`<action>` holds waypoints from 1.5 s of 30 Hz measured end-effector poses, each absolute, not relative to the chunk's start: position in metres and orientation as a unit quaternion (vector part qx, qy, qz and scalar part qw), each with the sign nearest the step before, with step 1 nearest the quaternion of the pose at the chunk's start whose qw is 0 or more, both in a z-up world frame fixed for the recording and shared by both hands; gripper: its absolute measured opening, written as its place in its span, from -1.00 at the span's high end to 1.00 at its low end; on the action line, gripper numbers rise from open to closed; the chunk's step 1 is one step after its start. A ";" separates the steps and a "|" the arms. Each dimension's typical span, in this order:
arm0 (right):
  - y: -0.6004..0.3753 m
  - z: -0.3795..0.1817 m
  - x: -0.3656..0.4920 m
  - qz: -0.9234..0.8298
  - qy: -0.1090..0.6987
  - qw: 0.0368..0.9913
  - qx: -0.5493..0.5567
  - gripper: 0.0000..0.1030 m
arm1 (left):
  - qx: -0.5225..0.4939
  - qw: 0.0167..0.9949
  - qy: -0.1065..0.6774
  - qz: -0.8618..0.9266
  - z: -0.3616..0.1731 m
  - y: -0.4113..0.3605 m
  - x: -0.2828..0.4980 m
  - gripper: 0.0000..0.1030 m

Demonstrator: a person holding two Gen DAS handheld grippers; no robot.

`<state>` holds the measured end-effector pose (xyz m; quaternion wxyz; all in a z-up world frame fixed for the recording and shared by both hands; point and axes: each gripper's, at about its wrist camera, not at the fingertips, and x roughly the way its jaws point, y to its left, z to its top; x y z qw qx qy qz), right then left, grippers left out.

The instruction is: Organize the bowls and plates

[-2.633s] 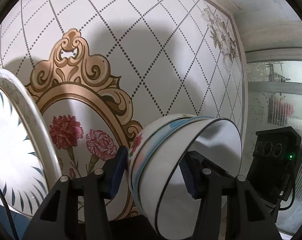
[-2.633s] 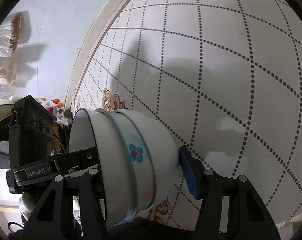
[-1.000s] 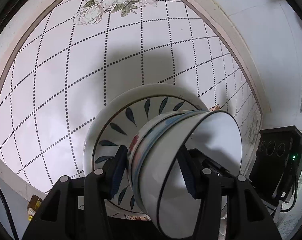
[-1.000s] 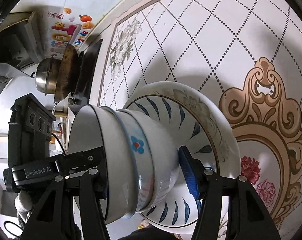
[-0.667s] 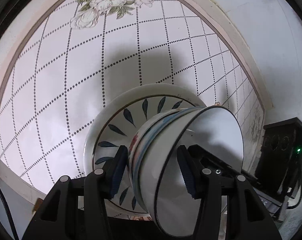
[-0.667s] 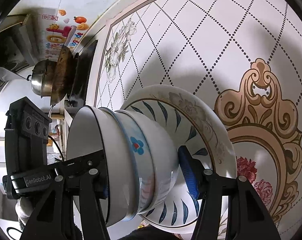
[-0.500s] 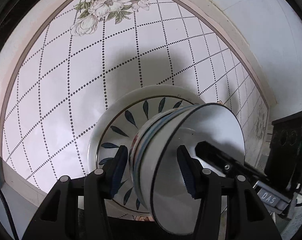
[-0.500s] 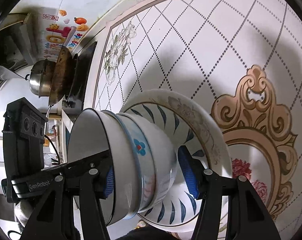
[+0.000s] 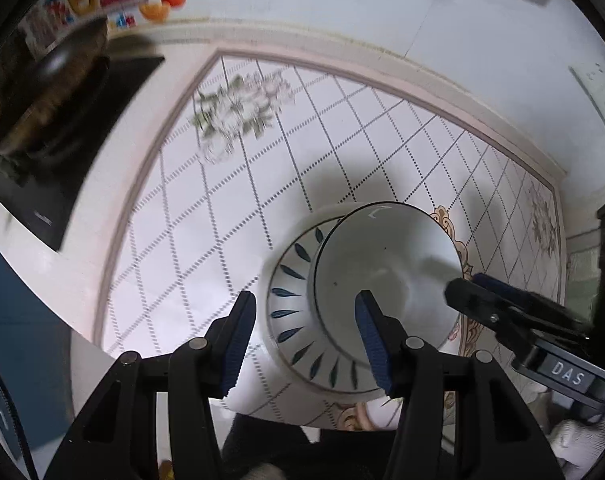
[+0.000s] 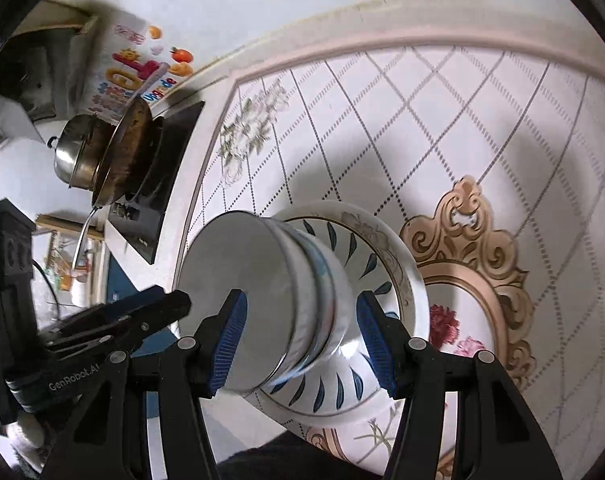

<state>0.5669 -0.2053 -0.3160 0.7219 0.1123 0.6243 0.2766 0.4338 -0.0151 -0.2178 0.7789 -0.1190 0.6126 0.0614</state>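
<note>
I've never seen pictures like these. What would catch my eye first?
First, the stack of bowls standing in a leaf-patterned plate at centre, on a tiled counter with a gilded flower medallion. Blue-padded grippers frame it, the right gripper straddling the stack as its jaws open, the left gripper off it by the rim. At far left, a steel pot sits on a black stove.

A home kitchen.
Steel pot (image 10: 76, 156) and, probably, a wok (image 10: 128, 152) on a black hob (image 10: 158, 184) beside the patterned tabletop (image 10: 482, 120).
</note>
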 end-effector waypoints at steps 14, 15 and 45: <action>-0.207 -0.216 0.462 0.121 0.527 0.840 0.048 -0.87 | -0.046 0.840 0.541 0.019 -0.165 0.005 0.380 -0.84; -0.206 -0.211 0.455 0.113 0.522 0.844 0.048 -0.89 | -0.043 0.842 0.538 0.017 -0.162 0.005 0.376 -0.84; -0.224 -0.046 0.116 0.095 0.347 0.933 0.013 -0.96 | -0.020 0.924 0.376 0.060 -0.029 -0.020 0.081 -0.84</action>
